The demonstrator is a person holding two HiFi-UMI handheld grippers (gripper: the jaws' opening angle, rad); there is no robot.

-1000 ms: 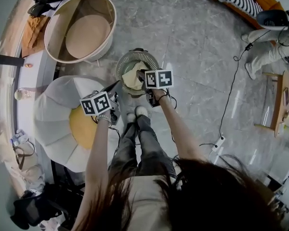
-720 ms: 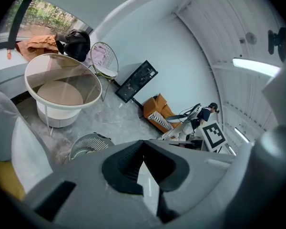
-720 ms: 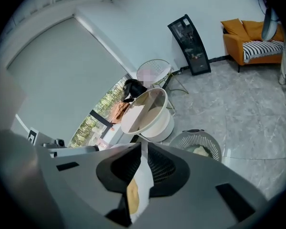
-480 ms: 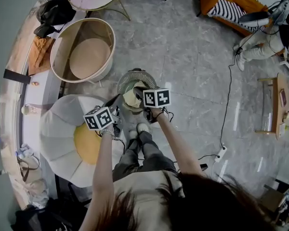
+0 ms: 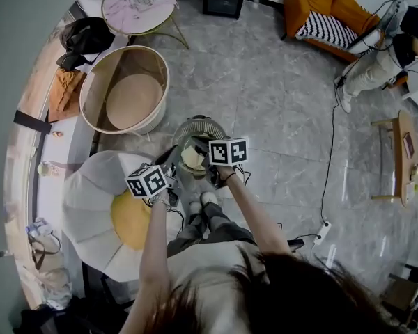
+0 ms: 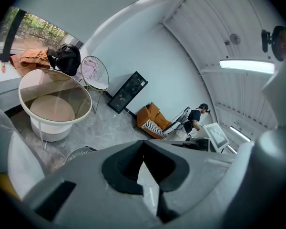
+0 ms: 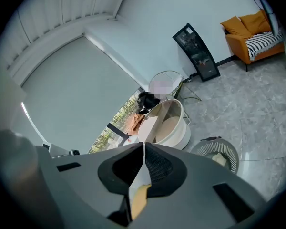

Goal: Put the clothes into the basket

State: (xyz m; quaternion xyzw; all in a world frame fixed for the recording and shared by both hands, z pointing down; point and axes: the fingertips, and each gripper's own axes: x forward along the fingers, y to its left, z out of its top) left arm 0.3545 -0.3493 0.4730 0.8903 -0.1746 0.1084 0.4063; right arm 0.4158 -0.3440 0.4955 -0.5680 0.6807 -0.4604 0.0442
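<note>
The grey slatted basket [image 5: 198,123] stands on the floor in front of my feet, with a pale yellow cloth [image 5: 191,158] lying inside it. Both grippers hang above it. My left gripper [image 5: 172,154] is over the basket's left rim, and its jaws [image 6: 143,142] are shut with nothing between them. My right gripper [image 5: 200,147] is over the basket's middle. Its jaws [image 7: 144,145] have just been closing and now meet with no cloth between the pads. The right gripper view shows the basket [image 7: 214,148] and cloth [image 7: 219,160] below at the right.
A large round white tub [image 5: 125,89] stands beyond the basket. A white petal chair with a yellow seat [image 5: 129,218] is at my left. A wire chair holds a pink cloth [image 5: 136,9]. An orange cloth [image 5: 65,89] and a black bag [image 5: 83,37] lie by the window. A person [image 5: 380,61] sits far right.
Both grippers have risen away from the basket, and the yellow cloth stays inside. The head view has lifted too, so more of the room shows.
</note>
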